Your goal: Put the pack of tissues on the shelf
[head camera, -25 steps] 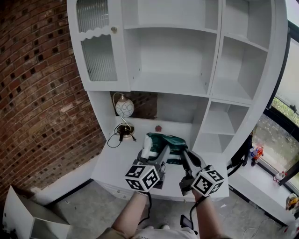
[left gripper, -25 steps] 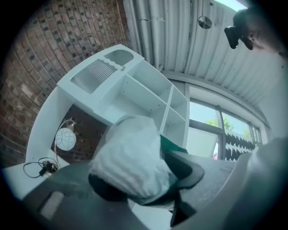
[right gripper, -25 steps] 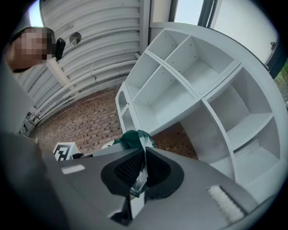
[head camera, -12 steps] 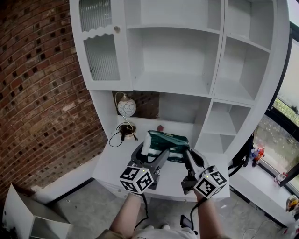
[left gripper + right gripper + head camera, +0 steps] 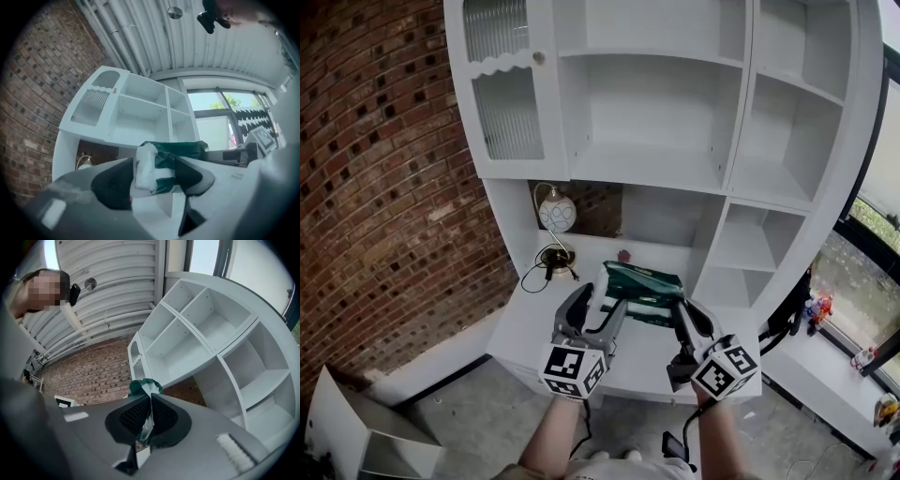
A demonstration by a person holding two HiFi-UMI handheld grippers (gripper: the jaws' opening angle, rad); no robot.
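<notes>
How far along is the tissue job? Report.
Done: the tissue pack is picked up, its wrapper pinched in the right claw. In hand: the left claw has just been closing its jaws around the pack's end, not clearly gripping. Left: setting it on a shelf; it isn't there yet.

There's the pack of tissues (image 5: 639,289), a deep green wrapper with a white end and paler stripes, sharp against the all-white shelf unit (image 5: 647,169), whose upper door (image 5: 508,112) shows ribbed, greyish glass. Off to the side the brick wall (image 5: 384,187) runs red-brown with pale mortar lines, a white globe lamp (image 5: 556,214) carries a faint dark pattern, and a black cable (image 5: 546,274) loops across that same white. Down low, the right gripper (image 5: 679,307) is grey with black cross-hatched pads (image 5: 136,418) and a cube (image 5: 727,367) of black-and-white squares, over a dull grey floor (image 5: 478,412).
</notes>
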